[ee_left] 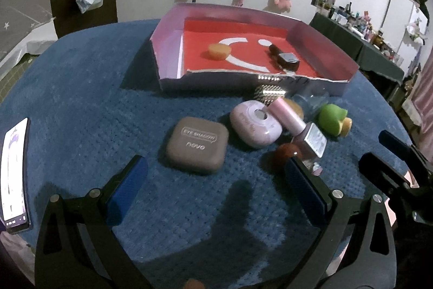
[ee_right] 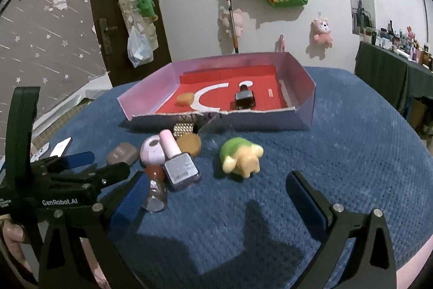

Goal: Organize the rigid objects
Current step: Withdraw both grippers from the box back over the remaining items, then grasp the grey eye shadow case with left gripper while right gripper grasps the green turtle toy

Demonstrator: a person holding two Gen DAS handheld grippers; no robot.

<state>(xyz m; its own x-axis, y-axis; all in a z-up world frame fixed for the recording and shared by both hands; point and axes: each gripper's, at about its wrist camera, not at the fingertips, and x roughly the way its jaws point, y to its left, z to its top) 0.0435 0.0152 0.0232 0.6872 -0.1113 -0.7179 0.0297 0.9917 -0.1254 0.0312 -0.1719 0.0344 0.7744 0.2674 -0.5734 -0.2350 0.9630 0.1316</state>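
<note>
Counter (ee_left: 81,104): blue cloth, items clustered before the box.
Box (ee_right: 305,110): open, holds a dark bottle (ee_right: 245,98) and a sponge.
Left tongs (ee_left: 216,175): wide, empty, facing the eyeshadow case (ee_left: 197,146).
Right tongs (ee_right: 216,188): wide, empty, facing the turtle toy (ee_right: 240,157).
Risk: packed neighbours; a finger may knock the pink bottle (ee_left: 300,126).

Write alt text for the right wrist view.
The open right gripper hovers over a blue cloth facing a green turtle toy and clustered cosmetics. Behind them, a pink tray holds a dark bottle and an orange puff.
</note>
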